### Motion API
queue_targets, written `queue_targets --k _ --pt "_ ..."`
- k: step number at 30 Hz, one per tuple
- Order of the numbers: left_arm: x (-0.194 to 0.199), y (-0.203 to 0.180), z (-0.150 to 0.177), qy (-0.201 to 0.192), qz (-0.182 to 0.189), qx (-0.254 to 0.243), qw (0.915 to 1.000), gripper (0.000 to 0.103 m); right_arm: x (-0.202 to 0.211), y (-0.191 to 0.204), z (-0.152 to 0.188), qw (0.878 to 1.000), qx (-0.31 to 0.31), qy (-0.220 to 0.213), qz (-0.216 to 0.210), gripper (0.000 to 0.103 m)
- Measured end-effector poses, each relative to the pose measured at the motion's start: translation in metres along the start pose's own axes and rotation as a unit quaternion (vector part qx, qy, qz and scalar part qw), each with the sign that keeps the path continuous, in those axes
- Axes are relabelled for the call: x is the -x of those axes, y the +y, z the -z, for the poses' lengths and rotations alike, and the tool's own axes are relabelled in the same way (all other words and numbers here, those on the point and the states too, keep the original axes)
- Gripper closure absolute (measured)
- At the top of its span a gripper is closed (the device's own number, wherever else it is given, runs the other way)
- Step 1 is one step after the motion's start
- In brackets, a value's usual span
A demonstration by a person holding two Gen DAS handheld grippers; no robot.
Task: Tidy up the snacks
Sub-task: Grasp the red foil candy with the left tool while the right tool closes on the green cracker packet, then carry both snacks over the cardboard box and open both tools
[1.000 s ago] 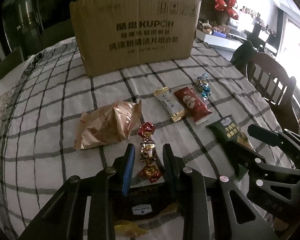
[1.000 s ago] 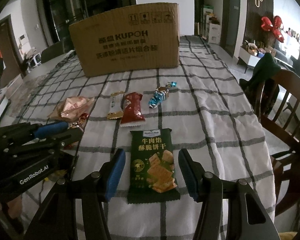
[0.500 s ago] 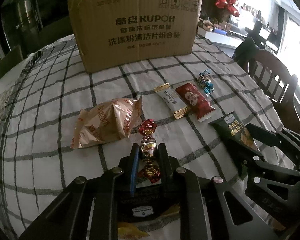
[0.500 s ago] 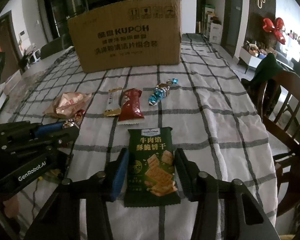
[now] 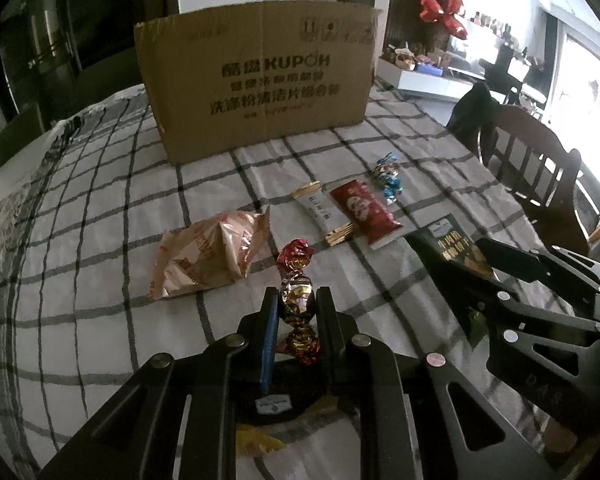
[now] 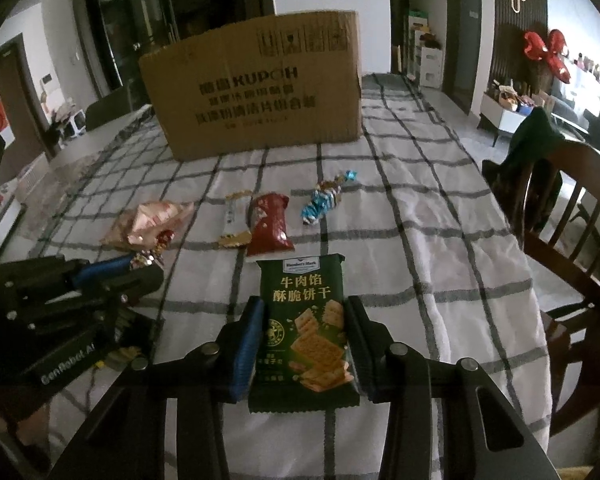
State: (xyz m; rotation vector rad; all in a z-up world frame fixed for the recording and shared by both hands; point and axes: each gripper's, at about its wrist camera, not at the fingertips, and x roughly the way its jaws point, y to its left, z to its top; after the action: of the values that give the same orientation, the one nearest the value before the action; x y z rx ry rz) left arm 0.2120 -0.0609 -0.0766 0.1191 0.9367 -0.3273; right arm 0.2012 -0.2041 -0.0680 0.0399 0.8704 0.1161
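The left gripper (image 5: 296, 304) is clamped on a red-and-gold foil candy (image 5: 297, 300) lying on the checked counter (image 5: 100, 280), while the right gripper (image 6: 305, 320), whose jaws have just been closing, now presses both edges of the green cracker packet (image 6: 305, 320). The crinkly candy wrapper could slip or tear if only its twisted foil is pinched. The slim packet may buckle or pivot when lifted toward the cardboard box (image 6: 256, 92).
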Motion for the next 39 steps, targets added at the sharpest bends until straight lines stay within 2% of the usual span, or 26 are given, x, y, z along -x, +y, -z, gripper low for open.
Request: queue_targets --k 10,21,28,39 --pt "0.04 -0.001 -0.006 -0.041 0.0 0.002 0.9992 0.084 0.032 0.008 -0.015 0.999 0.001 -0.037 -0.018 0.061" --pt "0.088 -0.002 -0.015 -0.103 -0.019 -0.006 0.9945 0.084 0.073 0.016 -0.034 0.995 -0.002 -0.098 -0.025 0.061" --pt "0.111 -0.001 -0.029 -0.146 -0.029 -0.012 0.9888 0.084 0.089 0.019 -0.046 0.992 -0.002 -0.124 -0.034 0.061" --pt "0.122 0.01 -0.068 -0.186 -0.025 -0.012 0.9822 0.084 0.09 0.019 -0.084 0.987 -0.012 -0.148 -0.052 0.061"
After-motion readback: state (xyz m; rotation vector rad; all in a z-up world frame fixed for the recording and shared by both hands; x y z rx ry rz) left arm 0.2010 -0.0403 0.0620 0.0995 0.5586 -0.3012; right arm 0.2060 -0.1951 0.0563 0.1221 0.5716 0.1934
